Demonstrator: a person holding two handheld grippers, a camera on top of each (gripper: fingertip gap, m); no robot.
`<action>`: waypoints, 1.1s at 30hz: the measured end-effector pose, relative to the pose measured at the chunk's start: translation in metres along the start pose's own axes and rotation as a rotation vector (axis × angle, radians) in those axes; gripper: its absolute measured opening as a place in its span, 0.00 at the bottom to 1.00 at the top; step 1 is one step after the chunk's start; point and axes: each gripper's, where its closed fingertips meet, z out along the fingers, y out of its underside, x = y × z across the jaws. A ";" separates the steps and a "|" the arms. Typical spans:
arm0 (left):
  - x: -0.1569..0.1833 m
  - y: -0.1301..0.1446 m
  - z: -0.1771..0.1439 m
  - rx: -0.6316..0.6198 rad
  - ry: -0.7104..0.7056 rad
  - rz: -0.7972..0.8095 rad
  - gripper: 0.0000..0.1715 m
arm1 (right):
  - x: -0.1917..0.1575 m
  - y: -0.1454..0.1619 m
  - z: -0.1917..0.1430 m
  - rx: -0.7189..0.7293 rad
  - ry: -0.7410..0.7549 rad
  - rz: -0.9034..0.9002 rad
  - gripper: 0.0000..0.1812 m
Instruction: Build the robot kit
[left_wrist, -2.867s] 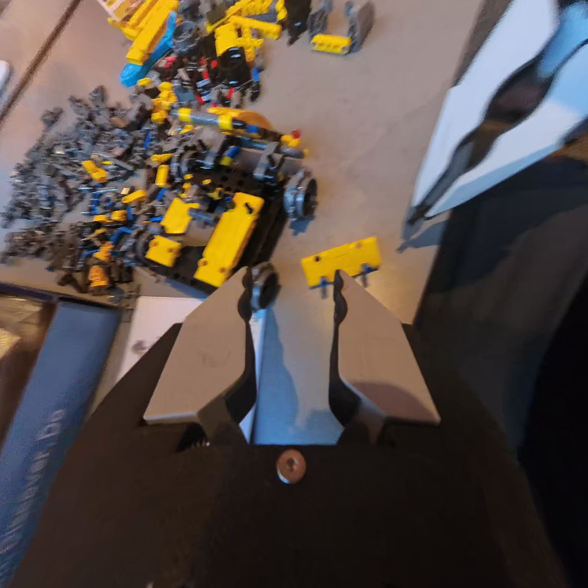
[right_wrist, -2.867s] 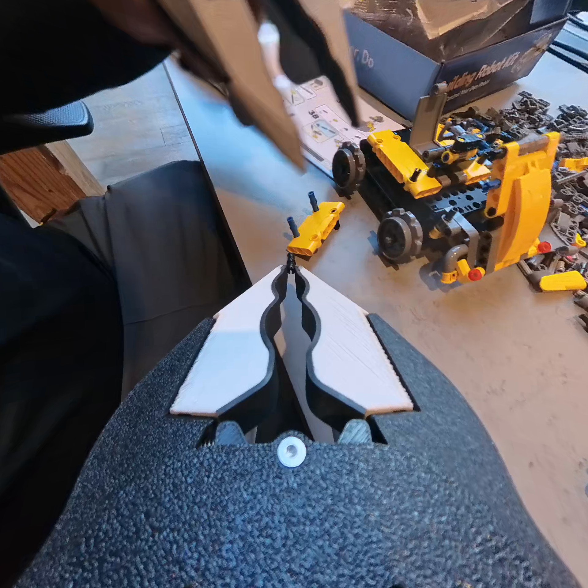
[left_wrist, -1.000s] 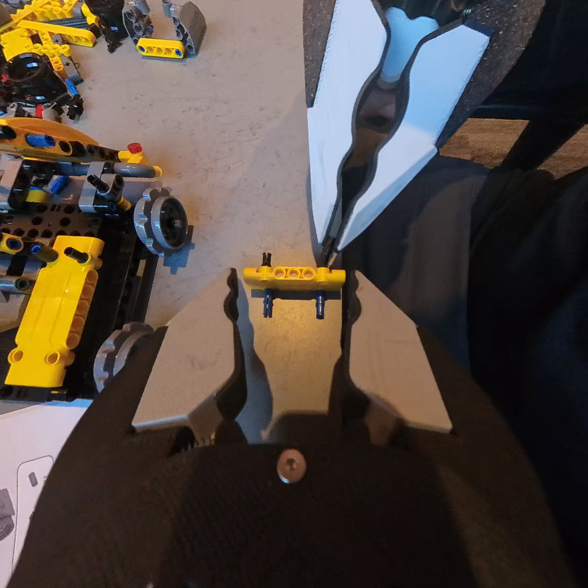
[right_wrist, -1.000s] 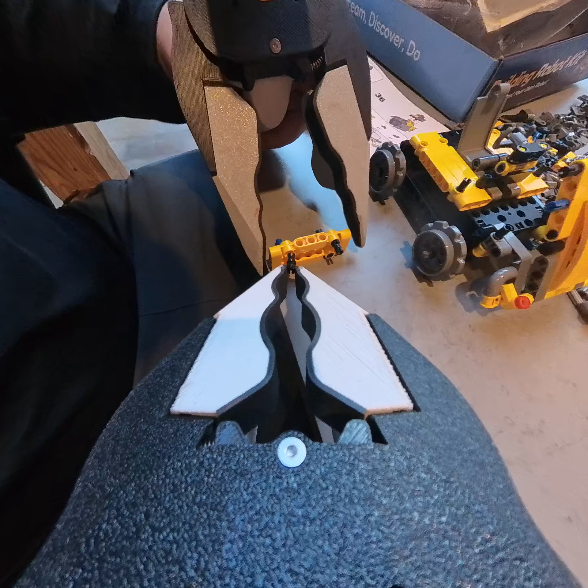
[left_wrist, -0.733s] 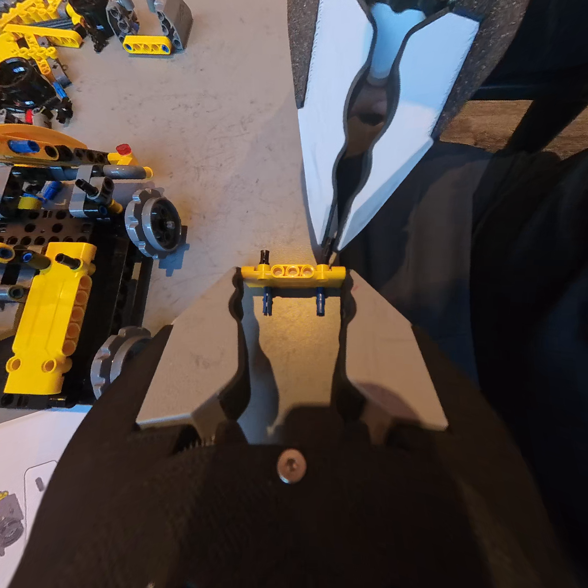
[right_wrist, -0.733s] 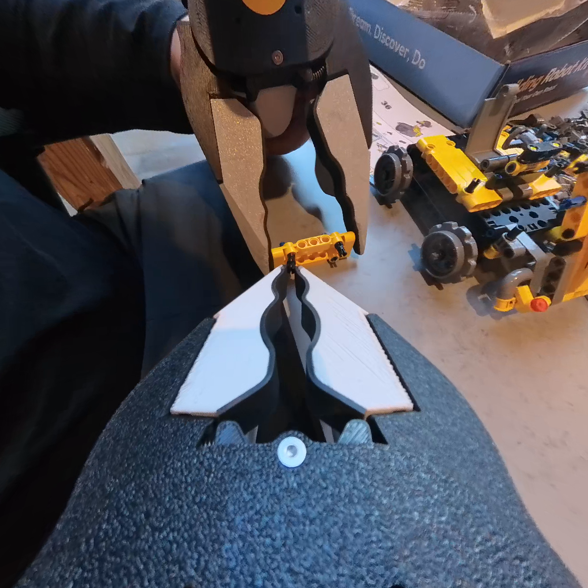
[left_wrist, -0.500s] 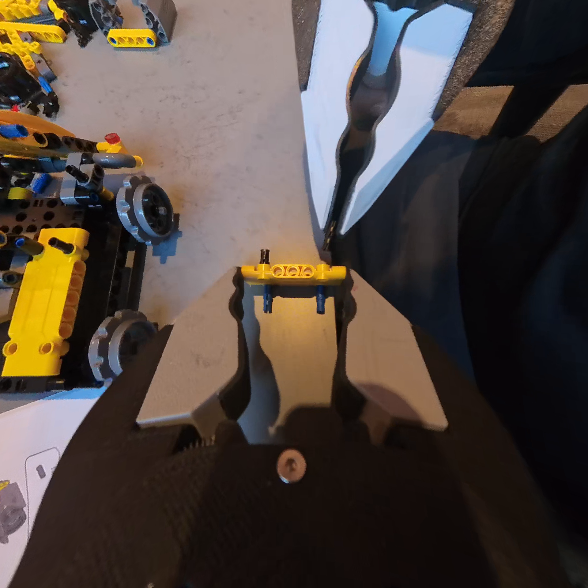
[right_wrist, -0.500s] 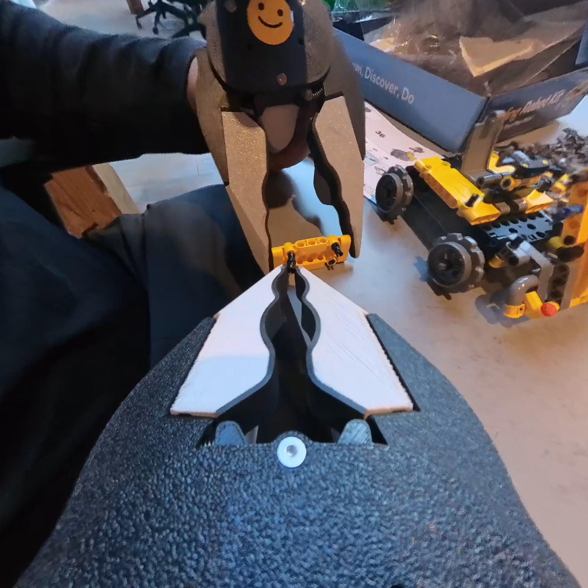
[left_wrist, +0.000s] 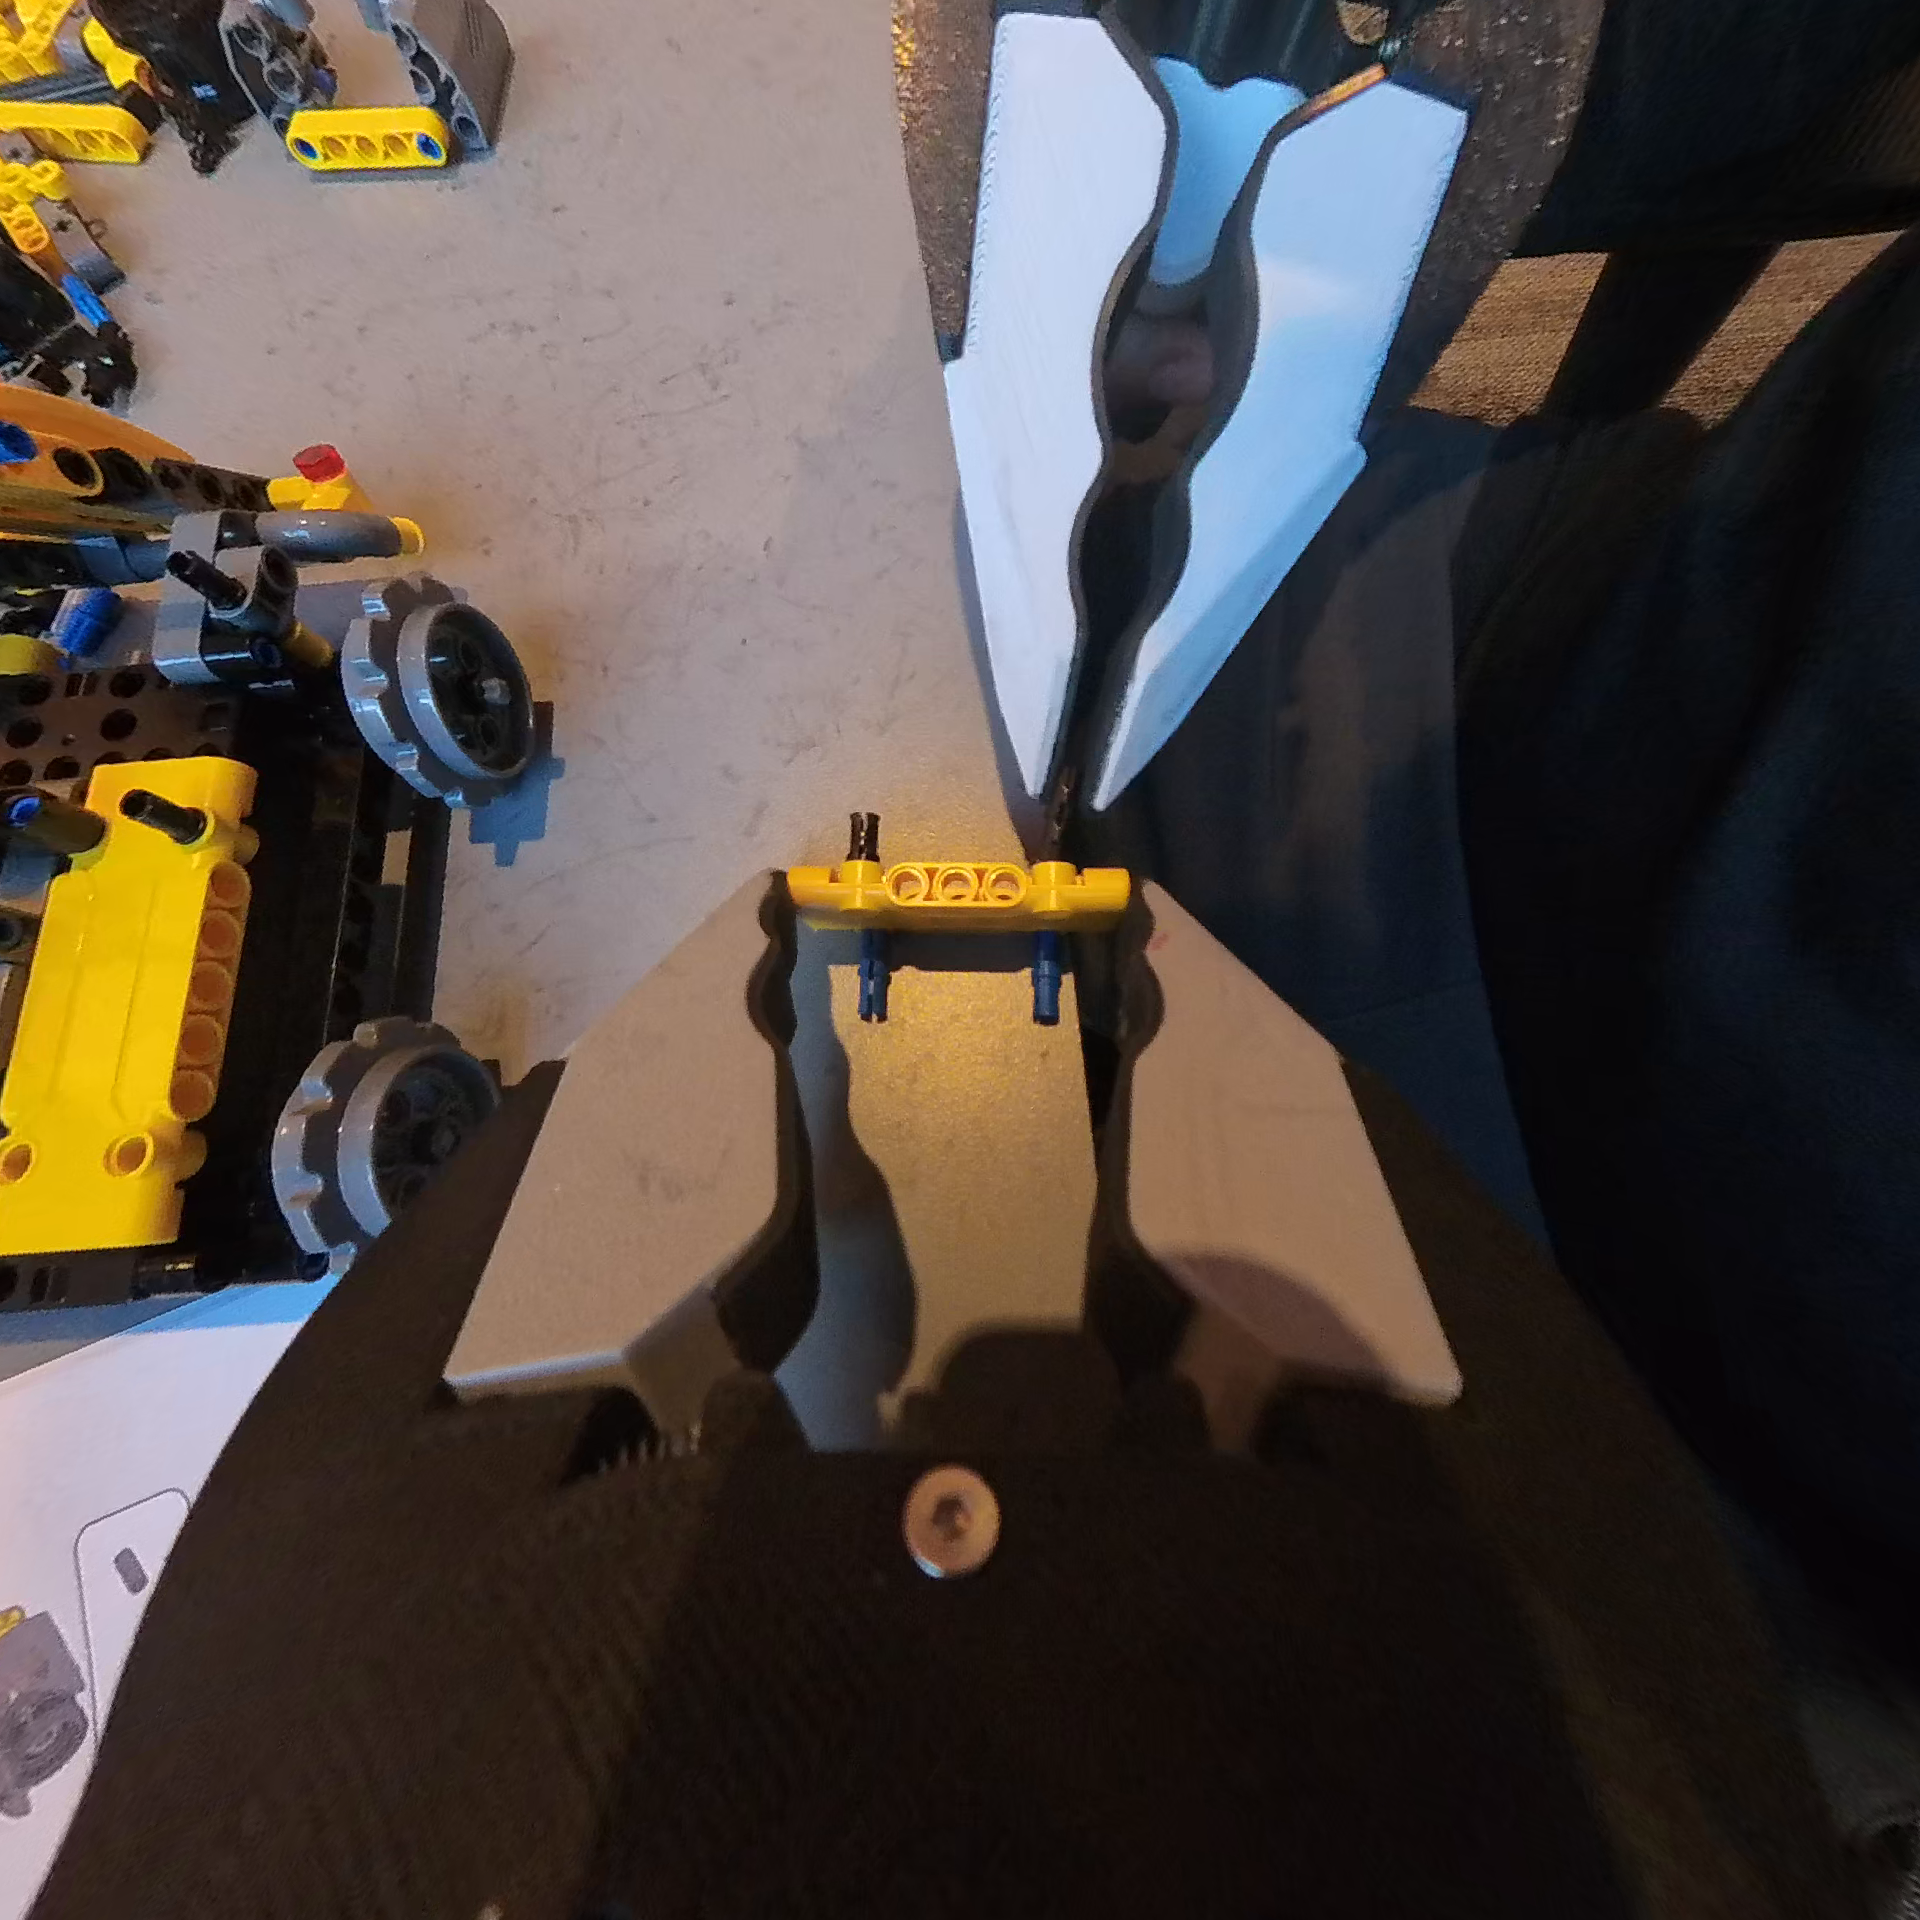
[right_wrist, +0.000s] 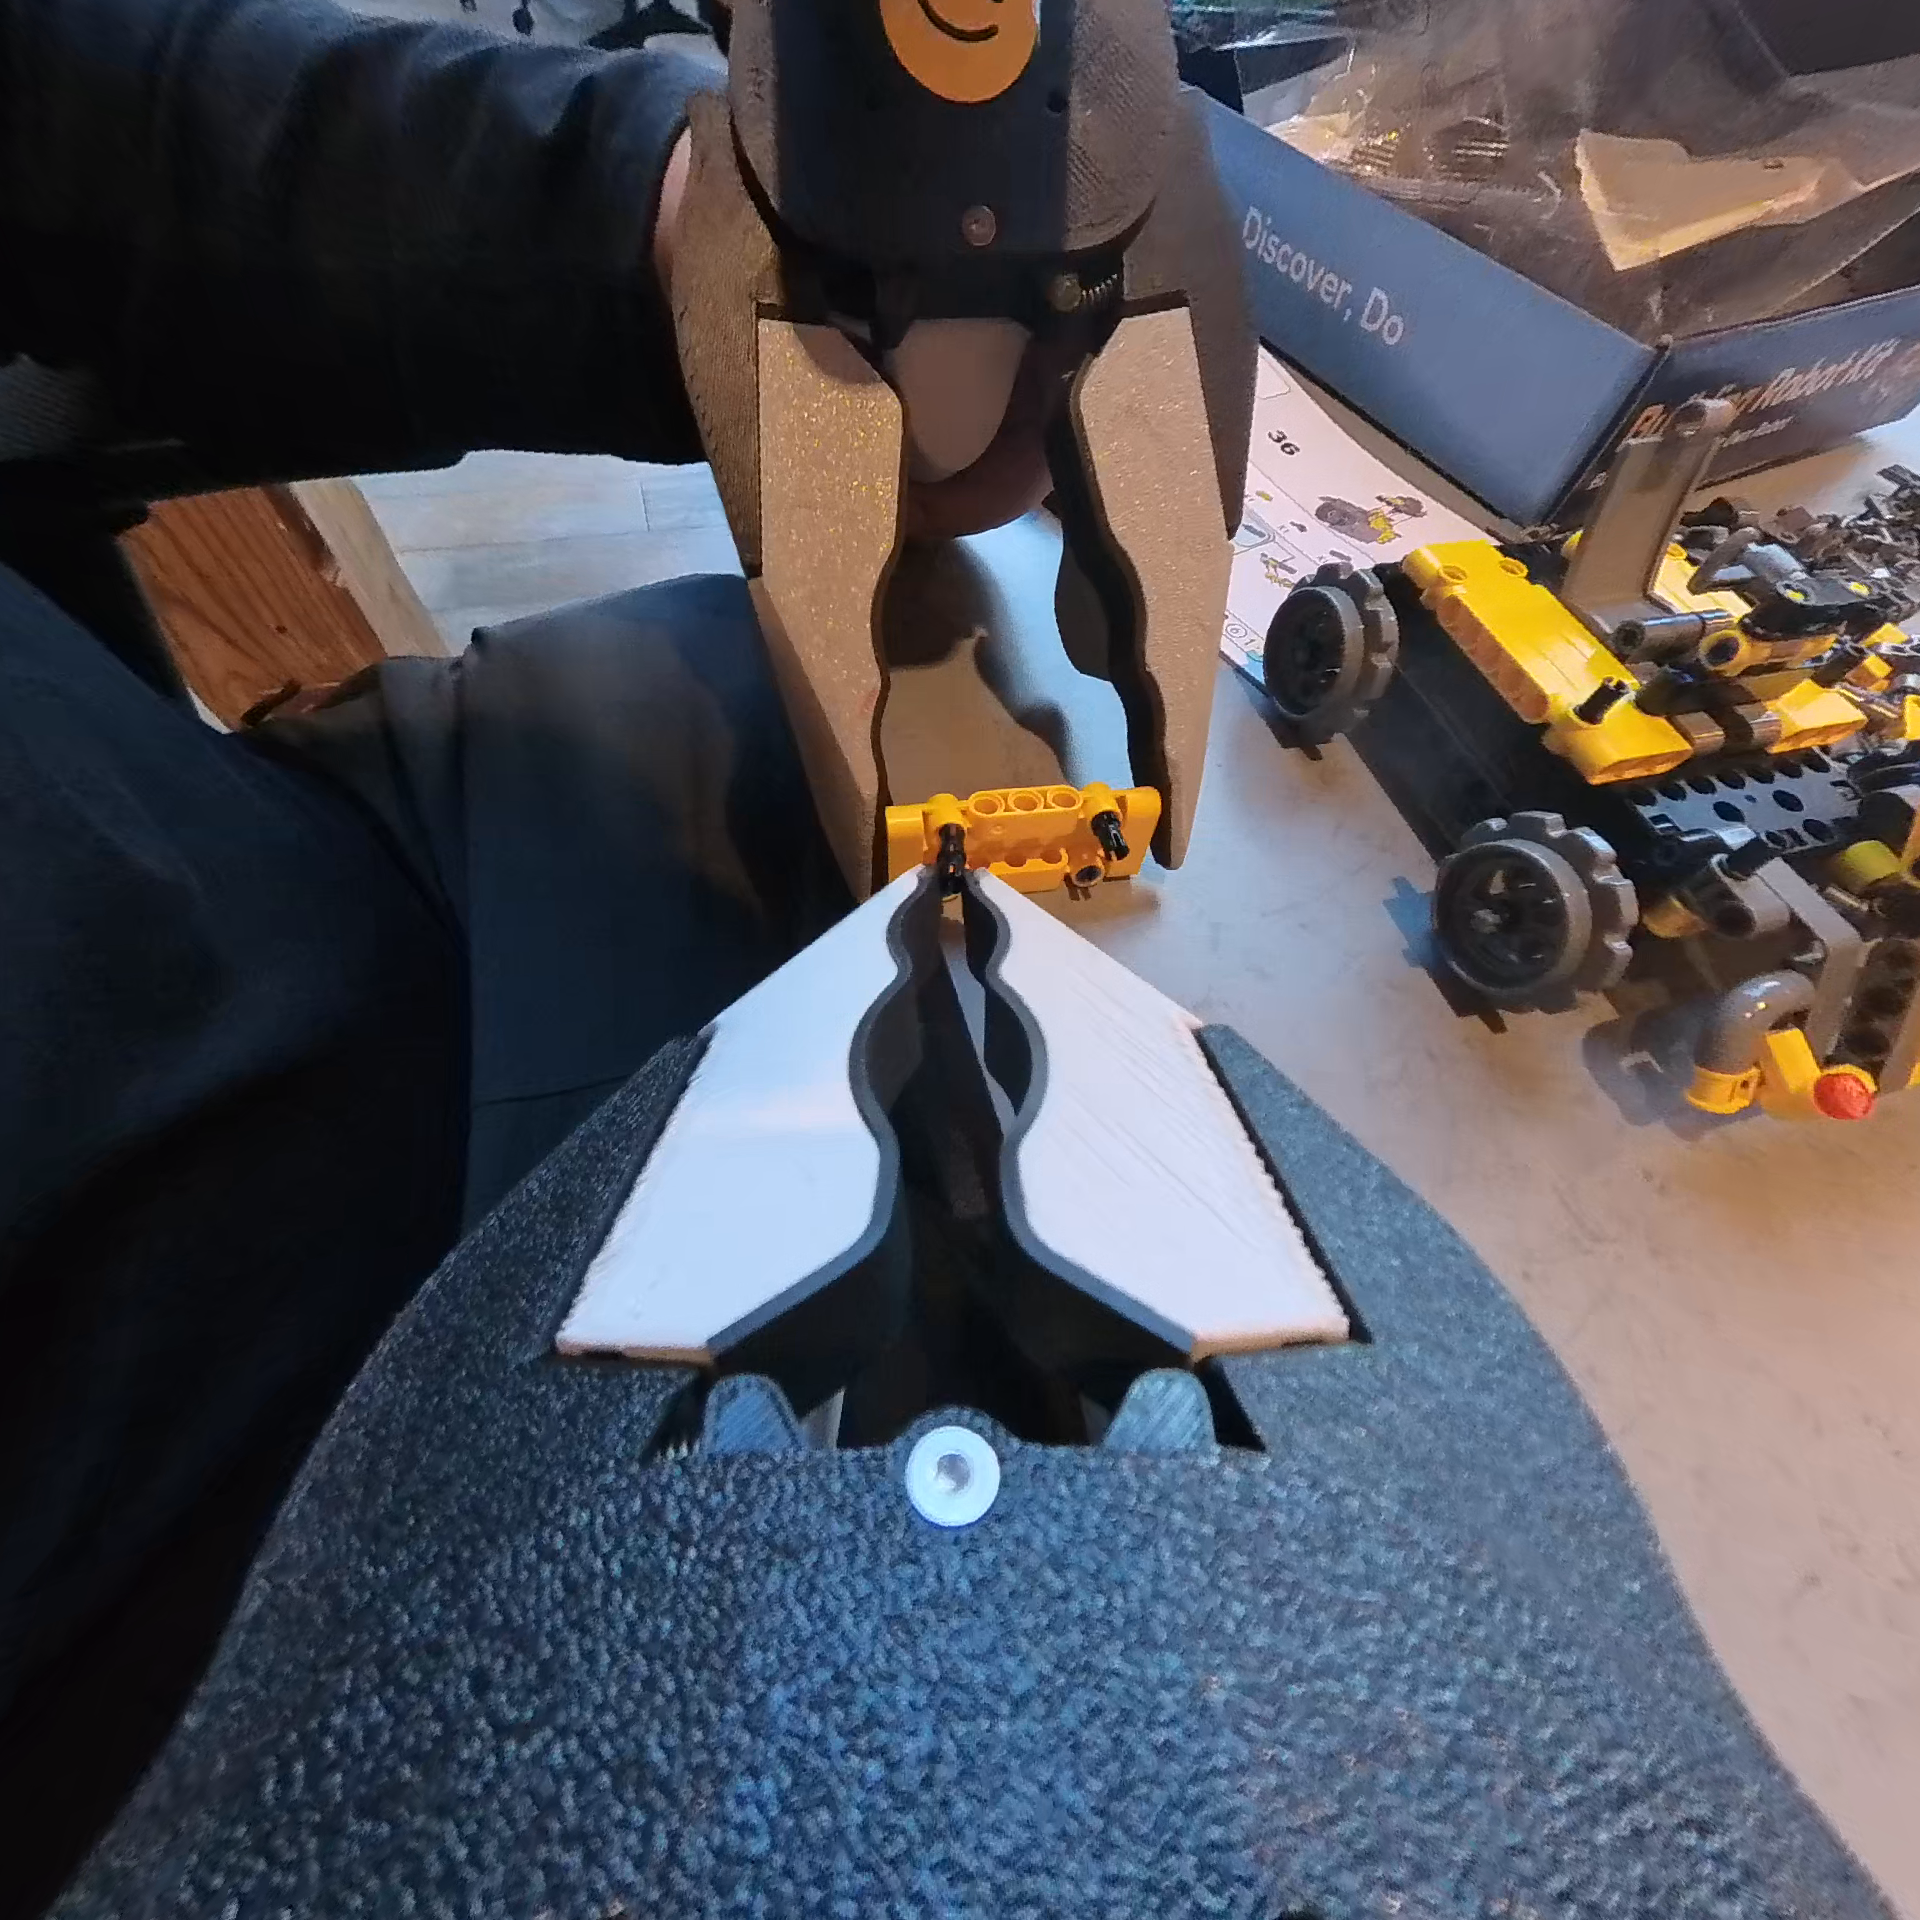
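My left gripper (left_wrist: 956, 896) is shut on a short yellow beam (left_wrist: 956, 888), gripping it by its two ends, close over the grey table near its edge. The beam has two blue pins pointing toward me and one black pin (left_wrist: 862, 831) on its far side. My right gripper (right_wrist: 945, 881) is shut on a small black pin (right_wrist: 948, 854), whose tip meets the beam (right_wrist: 1023, 831) at one end. The right gripper also shows in the left wrist view (left_wrist: 1062, 800), and the left gripper in the right wrist view (right_wrist: 1023, 862).
A half-built yellow and black vehicle with grey toothed wheels (left_wrist: 208, 935) (right_wrist: 1610, 790) stands beside the beam. A blue box (right_wrist: 1455, 312) and an instruction booklet (left_wrist: 83, 1507) lie behind it. Loose parts (left_wrist: 364, 135) lie farther off. A person's dark-clothed legs (left_wrist: 1610, 831) sit at the table edge. Left and right tips are no more than a few centimetres apart.
My left gripper moved in from the parts pile and closed on the beam's ends. My right gripper, still holding the black pin, has stayed at the beam's end.
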 end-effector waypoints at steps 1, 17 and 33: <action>0.000 0.000 0.000 0.000 0.005 0.002 0.36 | 0.000 0.000 0.000 0.002 0.000 -0.001 0.02; 0.005 0.003 -0.003 0.002 0.063 0.026 0.36 | -0.006 -0.003 0.005 -0.011 -0.036 -0.056 0.02; 0.005 0.005 -0.004 0.002 0.066 0.028 0.36 | -0.006 -0.001 0.008 -0.037 -0.011 -0.121 0.02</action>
